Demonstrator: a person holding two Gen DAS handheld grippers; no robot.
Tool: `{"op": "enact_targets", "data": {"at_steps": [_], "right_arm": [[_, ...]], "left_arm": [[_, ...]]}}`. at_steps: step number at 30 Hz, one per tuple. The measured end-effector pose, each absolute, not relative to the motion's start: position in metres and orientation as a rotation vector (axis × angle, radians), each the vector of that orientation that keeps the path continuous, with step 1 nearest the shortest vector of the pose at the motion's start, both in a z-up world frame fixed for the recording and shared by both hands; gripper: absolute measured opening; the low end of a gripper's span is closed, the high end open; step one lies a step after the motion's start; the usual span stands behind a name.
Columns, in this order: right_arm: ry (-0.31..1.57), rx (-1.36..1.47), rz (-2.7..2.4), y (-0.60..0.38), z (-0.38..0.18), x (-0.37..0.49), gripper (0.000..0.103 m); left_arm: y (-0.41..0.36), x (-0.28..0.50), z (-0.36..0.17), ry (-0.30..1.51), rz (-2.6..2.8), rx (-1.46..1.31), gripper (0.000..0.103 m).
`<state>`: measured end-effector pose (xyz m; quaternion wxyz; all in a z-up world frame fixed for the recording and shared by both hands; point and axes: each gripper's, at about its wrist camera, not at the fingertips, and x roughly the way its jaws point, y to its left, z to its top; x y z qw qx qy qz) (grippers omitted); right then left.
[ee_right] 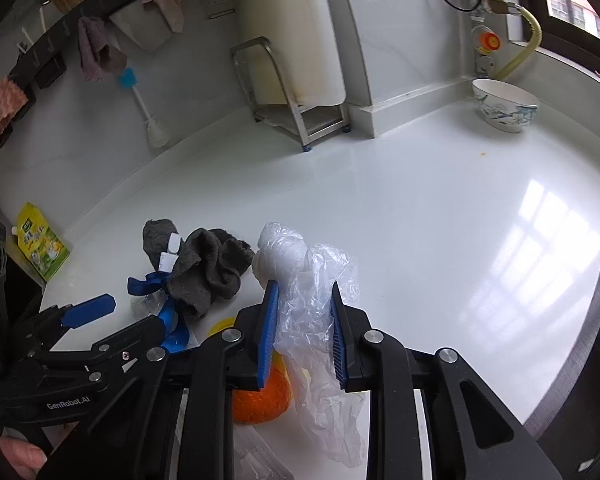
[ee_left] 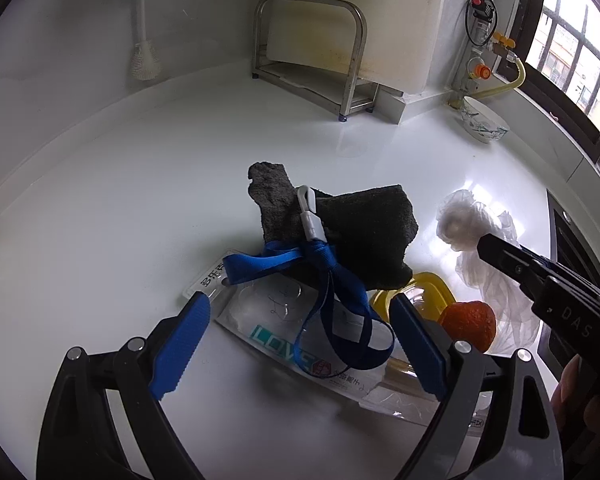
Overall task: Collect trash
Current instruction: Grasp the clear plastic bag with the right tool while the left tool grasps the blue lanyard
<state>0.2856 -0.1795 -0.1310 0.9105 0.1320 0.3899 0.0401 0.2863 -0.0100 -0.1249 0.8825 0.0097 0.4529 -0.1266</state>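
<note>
A clear crumpled plastic bag (ee_right: 320, 320) lies on the white counter, with my right gripper (ee_right: 303, 320) around its middle, jaws partly closed and touching its sides. It also shows in the left wrist view (ee_left: 476, 240). My left gripper (ee_left: 300, 320) is open above a blue lanyard (ee_left: 332, 288) with a white clip, lying on a clear printed wrapper (ee_left: 300, 344). A dark grey cloth (ee_left: 340, 228) lies just beyond. An orange peel (ee_right: 260, 400) and a yellow lid (ee_left: 428, 292) sit between the grippers.
A steel rack (ee_left: 312, 52) stands at the back wall. A patterned bowl (ee_right: 504, 108) sits at the back right near a gas valve and yellow hose (ee_right: 524, 48). A brush (ee_left: 144, 52) hangs on the wall. A yellow-green pouch (ee_right: 40, 244) stands at the left edge.
</note>
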Motion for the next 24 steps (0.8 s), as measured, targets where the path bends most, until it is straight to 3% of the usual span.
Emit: {"op": "enact_targets", "data": {"at_steps": [5,8,13,16,18,24], "right_arm": [[0.786,0.301,0.037,-0.189,-0.13,0.273,0.023],[0.785,0.301,0.017,-0.19,-0.131,0.269,0.023],[0.791,0.315,0.007,-0.188,-0.135,0.262,0.023],[0.791,0.322,0.002,-0.185,-0.135,0.258,0.023],[0.793,0.325,0.001,-0.183,-0.134,0.255,0.023],[0.792,0.336,-0.011,-0.181,-0.13,0.243,0.023]], "left_arm": [[-0.022,0.286,-0.134,0.934,-0.258,0.055,0.086],[-0.028,0.285,-0.136,0.918,-0.243,0.099,0.073],[-0.028,0.285,-0.13,0.9,-0.267,0.109,0.043],[-0.025,0.287,-0.128,0.9,-0.271,0.11,0.015],[-0.022,0.288,-0.127,0.905,-0.272,0.114,0.007],[-0.01,0.287,-0.114,0.899,-0.28,0.093,0.005]]}}
